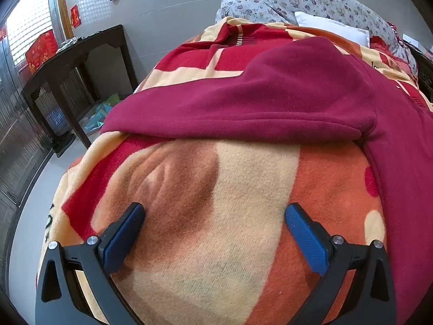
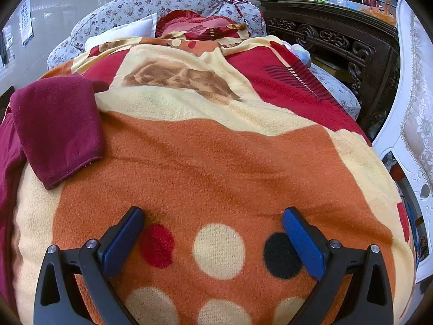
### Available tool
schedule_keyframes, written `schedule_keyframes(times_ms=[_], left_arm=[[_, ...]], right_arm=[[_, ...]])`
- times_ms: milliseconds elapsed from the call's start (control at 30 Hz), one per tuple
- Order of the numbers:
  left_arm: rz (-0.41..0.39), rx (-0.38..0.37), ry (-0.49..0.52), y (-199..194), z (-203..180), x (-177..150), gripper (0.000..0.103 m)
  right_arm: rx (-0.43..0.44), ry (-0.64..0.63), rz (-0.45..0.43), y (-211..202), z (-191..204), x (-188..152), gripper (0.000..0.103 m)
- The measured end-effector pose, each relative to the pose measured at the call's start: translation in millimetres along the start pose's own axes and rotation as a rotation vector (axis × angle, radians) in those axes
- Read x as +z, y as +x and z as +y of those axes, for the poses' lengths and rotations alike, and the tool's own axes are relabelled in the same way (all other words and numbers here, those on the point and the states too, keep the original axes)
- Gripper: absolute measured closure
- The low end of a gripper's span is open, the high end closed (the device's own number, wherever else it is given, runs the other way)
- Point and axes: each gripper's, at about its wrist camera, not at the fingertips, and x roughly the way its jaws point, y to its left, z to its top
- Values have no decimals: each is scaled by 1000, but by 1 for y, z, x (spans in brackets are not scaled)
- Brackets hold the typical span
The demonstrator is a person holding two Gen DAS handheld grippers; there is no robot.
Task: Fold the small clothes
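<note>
A maroon fleece garment (image 1: pixel 284 100) lies on the patterned blanket (image 1: pixel 230 216) of a bed, one sleeve stretched leftward and its body running down the right edge of the left wrist view. My left gripper (image 1: pixel 215 214) is open and empty, just above the blanket, short of the sleeve. In the right wrist view the other maroon sleeve (image 2: pixel 56 127) lies at the far left, its cuff toward me. My right gripper (image 2: pixel 212 216) is open and empty over the orange dotted part of the blanket (image 2: pixel 216 157), well right of the sleeve.
A dark wooden table (image 1: pixel 73 62) stands left of the bed. Floral pillows (image 2: pixel 151 8) and a red cushion (image 2: pixel 200 27) lie at the bed's head. A carved dark headboard (image 2: pixel 333 38) and a white ornate chair (image 2: pixel 411 124) stand on the right.
</note>
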Motion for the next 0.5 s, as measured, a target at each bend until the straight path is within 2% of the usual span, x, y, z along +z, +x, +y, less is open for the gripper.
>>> schedule_keyframes(times_ms=[500], left_arm=[[-1, -10, -9, 0, 1, 0, 0]], right_arm=[[-1, -2, 5, 2, 0, 1, 0]])
